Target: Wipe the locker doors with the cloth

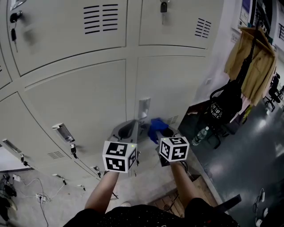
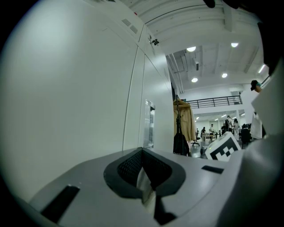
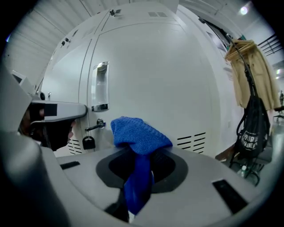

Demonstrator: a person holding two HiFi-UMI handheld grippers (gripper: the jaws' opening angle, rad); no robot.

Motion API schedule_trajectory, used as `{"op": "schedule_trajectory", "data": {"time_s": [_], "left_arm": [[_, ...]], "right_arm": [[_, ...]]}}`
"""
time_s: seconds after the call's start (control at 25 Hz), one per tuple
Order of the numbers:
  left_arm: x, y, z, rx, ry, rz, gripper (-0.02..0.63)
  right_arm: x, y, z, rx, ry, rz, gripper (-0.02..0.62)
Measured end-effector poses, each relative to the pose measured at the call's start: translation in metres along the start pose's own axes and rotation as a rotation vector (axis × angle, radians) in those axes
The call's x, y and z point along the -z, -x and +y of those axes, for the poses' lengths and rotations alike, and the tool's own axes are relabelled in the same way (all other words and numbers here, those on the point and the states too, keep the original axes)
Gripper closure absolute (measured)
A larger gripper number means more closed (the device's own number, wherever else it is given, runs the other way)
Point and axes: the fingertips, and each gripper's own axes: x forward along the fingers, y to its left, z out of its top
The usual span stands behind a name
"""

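Note:
The grey locker doors (image 1: 173, 84) fill the head view; the lower right one has a recessed metal handle (image 1: 144, 107), which the right gripper view shows as a handle (image 3: 101, 86) above a small padlock (image 3: 88, 142). My right gripper (image 1: 162, 131) is shut on a blue cloth (image 1: 156, 126), held just short of that door below the handle. The cloth (image 3: 140, 135) bunches over the jaws and hangs down between them. My left gripper (image 1: 128, 130) sits beside it to the left, close to the door, jaws together with only a pale sliver between them (image 2: 143, 153).
A tan coat (image 1: 250, 66) hangs on a rack at the right, with a black bag (image 1: 226, 106) and a bottle (image 1: 200, 135) below it. Cables (image 1: 26, 190) lie on the floor at the lower left. A key (image 1: 163, 6) hangs in an upper locker.

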Motion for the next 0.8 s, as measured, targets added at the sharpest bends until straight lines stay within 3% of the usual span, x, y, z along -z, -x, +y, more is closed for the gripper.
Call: {"op": "schedule_trajectory", "data": {"time_s": [0.52, 0.8], "left_arm": [[0.0, 0.0, 0.0, 0.0, 0.015, 0.001, 0.597], [0.0, -0.001, -0.001, 0.002, 0.012, 0.003, 0.597]], "right_arm": [[-0.009, 0.009, -0.106, 0.22, -0.024, -0.009, 0.509], [-0.009, 0.011, -0.138, 0.289, -0.016, 0.0, 0.511]]}}
